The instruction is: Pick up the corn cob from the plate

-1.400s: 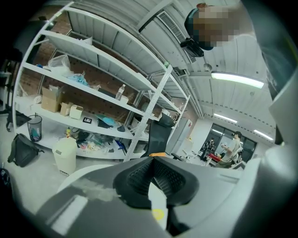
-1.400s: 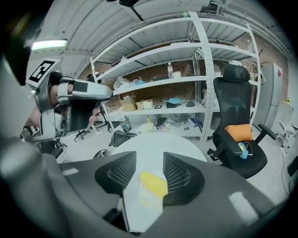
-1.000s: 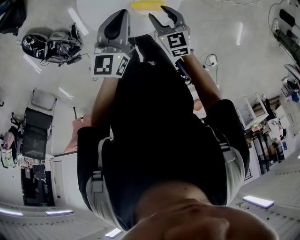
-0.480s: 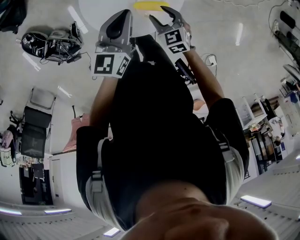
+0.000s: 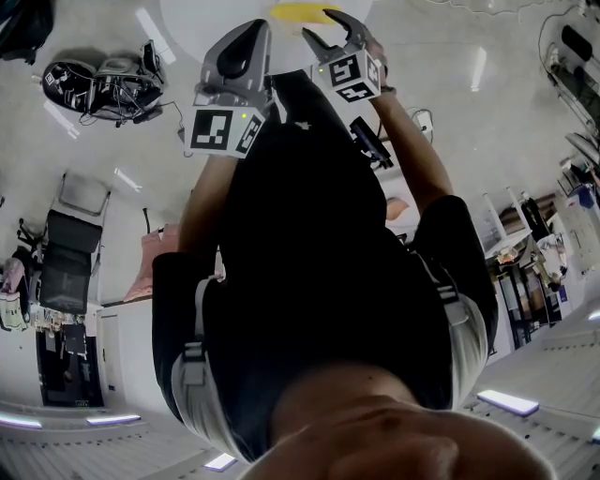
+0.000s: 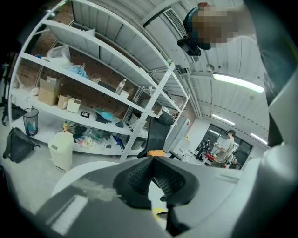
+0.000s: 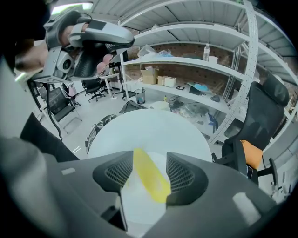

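Note:
A yellow corn cob (image 7: 150, 176) lies slantwise on a white plate (image 7: 139, 211), which sits on a round white table (image 7: 153, 125). My right gripper (image 7: 149, 158) points steeply down at the plate. Its jaws stand apart on either side of the cob, and I cannot see the pads pressing on it. In the head view the cob (image 5: 300, 11) shows at the top edge, just beyond the right gripper (image 5: 319, 23). The left gripper (image 5: 248, 33) hangs beside it, over the table's near side, with its jaws together and empty. In the left gripper view its pads (image 6: 139, 174) meet at the tips.
White metal shelving (image 7: 195, 60) with boxes and clutter runs behind the table. A black office chair with an orange cushion (image 7: 260, 135) stands at the right. A white bin (image 6: 61, 149) and a black bag (image 6: 17, 144) sit on the floor. More gear (image 5: 98, 89) lies on the floor to the left.
The right gripper has sunk toward the plate and rolled, its marker cube turning. The left gripper has stayed where it was.

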Tool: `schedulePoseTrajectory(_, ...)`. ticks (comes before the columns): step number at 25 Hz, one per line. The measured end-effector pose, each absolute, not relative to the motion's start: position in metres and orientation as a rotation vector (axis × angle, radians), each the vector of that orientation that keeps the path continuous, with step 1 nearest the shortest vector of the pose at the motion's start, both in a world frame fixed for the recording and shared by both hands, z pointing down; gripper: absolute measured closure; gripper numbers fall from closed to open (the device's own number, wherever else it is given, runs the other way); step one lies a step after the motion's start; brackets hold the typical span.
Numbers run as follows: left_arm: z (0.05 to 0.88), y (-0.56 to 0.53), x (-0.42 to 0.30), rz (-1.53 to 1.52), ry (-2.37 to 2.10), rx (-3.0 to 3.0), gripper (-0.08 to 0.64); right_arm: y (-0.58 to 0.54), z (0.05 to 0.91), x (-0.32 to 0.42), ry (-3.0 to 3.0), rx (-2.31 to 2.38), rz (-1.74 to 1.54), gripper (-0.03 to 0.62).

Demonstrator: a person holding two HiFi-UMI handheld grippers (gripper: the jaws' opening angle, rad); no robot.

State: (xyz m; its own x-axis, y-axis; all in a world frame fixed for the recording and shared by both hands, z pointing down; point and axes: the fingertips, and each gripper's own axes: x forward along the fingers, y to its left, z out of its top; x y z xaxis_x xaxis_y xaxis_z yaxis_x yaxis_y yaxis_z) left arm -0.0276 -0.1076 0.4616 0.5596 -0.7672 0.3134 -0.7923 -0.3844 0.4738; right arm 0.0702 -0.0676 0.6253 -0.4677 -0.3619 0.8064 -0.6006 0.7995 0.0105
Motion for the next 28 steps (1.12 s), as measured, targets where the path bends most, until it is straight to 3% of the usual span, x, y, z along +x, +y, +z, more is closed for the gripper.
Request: schedulePoseTrajectory(28,0.48,-0.118,-0.04,0.057,-1.249,2.152,0.557,-0.074,0.665,0.067,-2.021,0.439,0.143,0.347)
